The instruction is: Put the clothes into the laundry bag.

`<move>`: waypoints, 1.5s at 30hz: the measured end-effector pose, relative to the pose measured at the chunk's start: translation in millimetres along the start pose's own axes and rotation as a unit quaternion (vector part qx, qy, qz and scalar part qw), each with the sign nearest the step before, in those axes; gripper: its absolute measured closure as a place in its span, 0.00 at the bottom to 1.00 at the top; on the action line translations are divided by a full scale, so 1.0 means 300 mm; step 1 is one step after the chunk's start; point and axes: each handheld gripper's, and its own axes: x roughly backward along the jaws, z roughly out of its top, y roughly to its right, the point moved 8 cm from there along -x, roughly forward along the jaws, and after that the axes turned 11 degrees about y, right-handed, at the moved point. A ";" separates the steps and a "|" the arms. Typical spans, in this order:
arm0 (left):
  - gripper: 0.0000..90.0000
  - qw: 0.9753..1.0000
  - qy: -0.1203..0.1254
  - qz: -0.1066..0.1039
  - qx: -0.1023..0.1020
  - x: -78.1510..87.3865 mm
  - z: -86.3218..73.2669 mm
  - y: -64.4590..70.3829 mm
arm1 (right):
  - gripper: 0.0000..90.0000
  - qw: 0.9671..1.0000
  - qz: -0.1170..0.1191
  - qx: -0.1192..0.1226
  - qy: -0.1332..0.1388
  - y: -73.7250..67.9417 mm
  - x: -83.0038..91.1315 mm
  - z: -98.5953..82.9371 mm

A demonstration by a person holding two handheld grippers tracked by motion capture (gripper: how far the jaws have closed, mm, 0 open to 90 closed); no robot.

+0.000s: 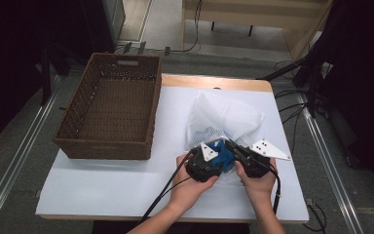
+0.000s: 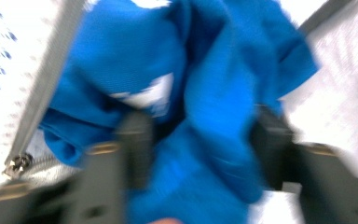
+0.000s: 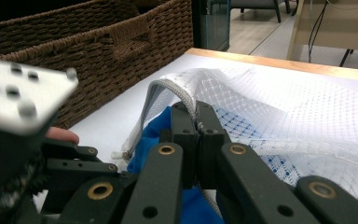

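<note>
1. High view: a white mesh laundry bag (image 1: 226, 119) lies on the white table (image 1: 102, 180), just right of the brown wicker basket (image 1: 109, 105). The bag's opening faces the person's edge of the table, and both hands meet there.

2. High view: the left gripper (image 1: 217, 157) and the right gripper (image 1: 237, 152) sit close together at the bag's mouth, with a blue cloth (image 1: 222, 155) between them, well apart from the basket's inside.

3. Left gripper view: the blue cloth (image 2: 200, 93) bunches between jaws that stand wide apart; the picture is blurred, so whether they press the cloth cannot be told. The bag's zipper edge (image 2: 42, 93) runs beside the cloth, with its metal pull (image 2: 16, 164) at the lower end.

4. Right gripper view: the right gripper (image 3: 196, 116) has its jaws closed tight on the bag's zippered rim (image 3: 168, 91), lifting the mouth above the blue cloth (image 3: 151, 135). The basket (image 3: 98, 51) stands behind.

5. Judged risks: the thin rim may slip from the narrow pinch, letting the mouth fall shut over the cloth; the cloth may snag on the zipper teeth; a wide, loose hold may drop the cloth short of the opening; pulling the rim hard could drag the whole bag toward the table edge.
</note>
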 end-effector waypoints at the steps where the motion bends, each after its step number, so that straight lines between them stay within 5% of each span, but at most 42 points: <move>1: 0.70 1.000 0.000 -0.003 0.002 0.003 0.008 -0.003 | 1.00 1.000 0.000 0.000 0.000 0.000 0.000 0.000; 3: 0.87 1.000 0.012 -0.006 0.015 0.012 0.042 -0.005 | 1.00 1.000 0.002 0.000 0.002 -0.005 0.002 0.007; 7: 0.88 0.998 0.053 0.000 0.022 0.014 0.123 -0.011 | 1.00 1.000 0.006 0.000 0.008 -0.020 0.005 0.023; 8: 0.88 0.997 0.079 0.003 0.026 0.004 0.153 -0.019 | 1.00 1.000 0.009 0.003 0.013 -0.029 0.007 0.034; 10: 0.88 0.995 0.094 0.007 0.031 -0.009 0.167 -0.028 | 1.00 1.000 0.010 0.005 0.015 -0.034 0.009 0.040; 12: 0.85 0.994 0.100 0.032 0.030 -0.042 0.164 -0.054 | 1.00 1.000 0.010 0.004 0.016 -0.036 0.012 0.045; 14: 0.71 0.996 0.077 0.024 0.036 -0.082 0.136 -0.068 | 1.00 1.000 0.005 -0.001 0.012 -0.023 0.012 0.036; 16: 0.66 0.998 0.051 -0.005 0.041 -0.105 0.098 -0.065 | 1.00 1.000 0.002 -0.002 0.011 -0.015 0.012 0.031; 20: 0.48 0.997 0.060 -0.023 0.036 -0.057 0.096 -0.037 | 1.00 1.000 -0.005 -0.009 0.009 0.012 0.013 0.022; 22: 0.44 0.997 0.068 -0.027 0.015 -0.008 0.097 -0.015 | 1.00 1.000 -0.006 -0.012 0.010 0.015 0.013 0.022; 26: 0.38 0.998 0.053 -0.018 -0.001 0.005 0.063 0.000 | 1.00 1.000 -0.006 -0.010 0.009 0.013 0.011 0.020; 31: 0.27 1.000 -0.024 0.017 0.007 -0.049 -0.029 -0.020 | 1.00 1.000 -0.004 -0.008 0.005 0.002 0.005 0.013; 33: 0.29 0.999 -0.024 0.036 0.001 -0.054 -0.029 -0.024 | 1.00 1.000 -0.004 -0.006 0.003 0.001 0.004 0.009; 35: 0.55 0.999 -0.017 0.041 0.009 -0.057 -0.021 -0.028 | 1.00 1.000 -0.004 -0.007 0.002 0.002 0.004 0.007; 36: 0.55 0.999 -0.012 0.035 0.020 -0.060 -0.016 -0.029 | 1.00 1.000 -0.004 -0.008 0.003 0.003 0.003 0.006; 40: 0.89 0.998 0.004 0.018 0.052 -0.071 0.024 -0.019 | 1.00 1.000 -0.001 -0.006 0.003 -0.003 0.001 0.007; 45: 0.91 0.997 0.043 0.001 0.071 -0.096 0.102 -0.008 | 1.00 1.000 0.000 -0.009 0.008 -0.011 0.006 0.019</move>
